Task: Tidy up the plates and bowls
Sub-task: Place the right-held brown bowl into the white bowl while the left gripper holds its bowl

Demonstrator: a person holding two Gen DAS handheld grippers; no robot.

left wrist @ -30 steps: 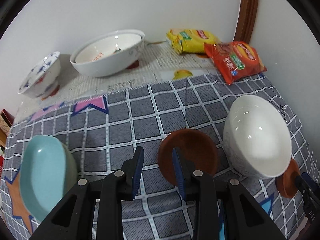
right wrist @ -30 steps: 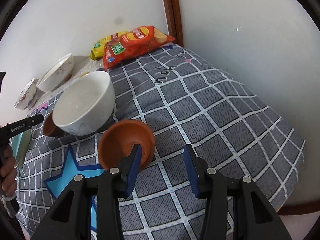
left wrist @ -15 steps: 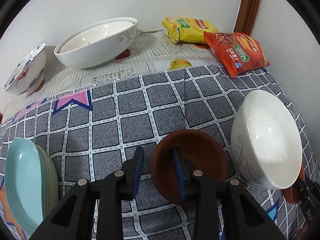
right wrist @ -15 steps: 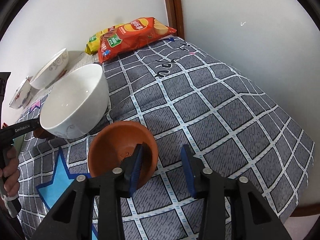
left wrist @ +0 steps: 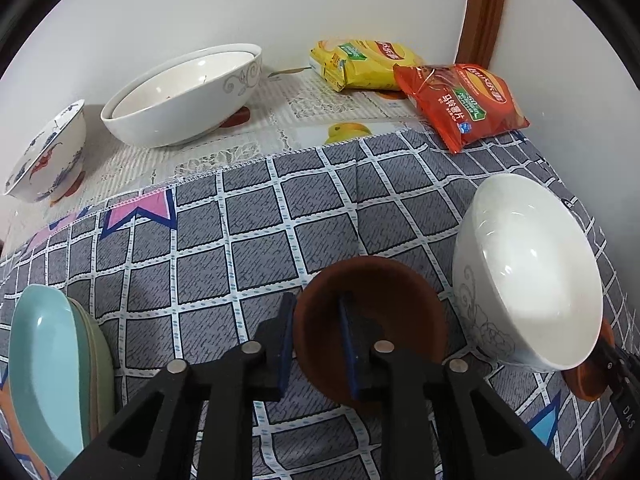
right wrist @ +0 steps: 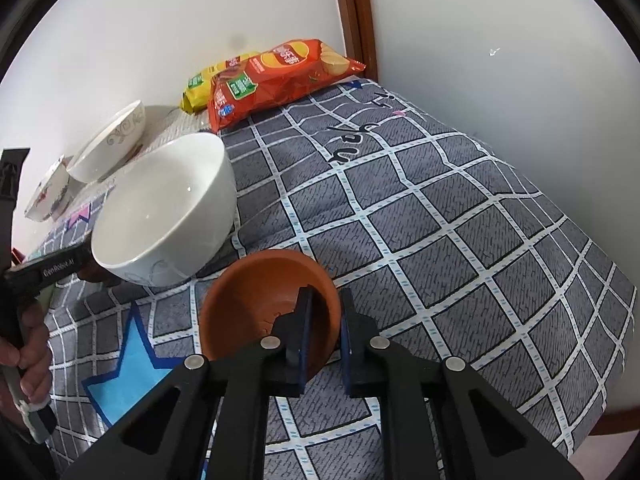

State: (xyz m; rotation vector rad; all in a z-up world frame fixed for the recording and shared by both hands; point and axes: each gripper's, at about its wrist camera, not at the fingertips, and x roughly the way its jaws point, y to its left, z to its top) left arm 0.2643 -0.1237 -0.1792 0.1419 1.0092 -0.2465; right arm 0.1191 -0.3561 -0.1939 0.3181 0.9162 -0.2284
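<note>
My left gripper (left wrist: 316, 320) is shut on the near left rim of a small brown bowl (left wrist: 384, 308), one finger inside and one outside. My right gripper (right wrist: 325, 322) is shut on the near right rim of a second small brown bowl (right wrist: 256, 304), which also shows at the right edge of the left wrist view (left wrist: 592, 376). A white bowl (left wrist: 532, 276) stands between the two brown bowls; it also shows in the right wrist view (right wrist: 168, 208). Stacked teal and green plates (left wrist: 52, 364) lie at the left.
At the back stand nested large white bowls (left wrist: 184, 96) and a blue-and-red patterned bowl (left wrist: 48, 156). A yellow snack bag (left wrist: 360, 64) and a red chip bag (left wrist: 460, 100) lie by the wall corner. The grey checked cloth (right wrist: 440, 216) drops off at the right edge.
Both grippers have moved forward onto the brown bowls' rims and closed on them. The right jaws have narrowed most clearly.
</note>
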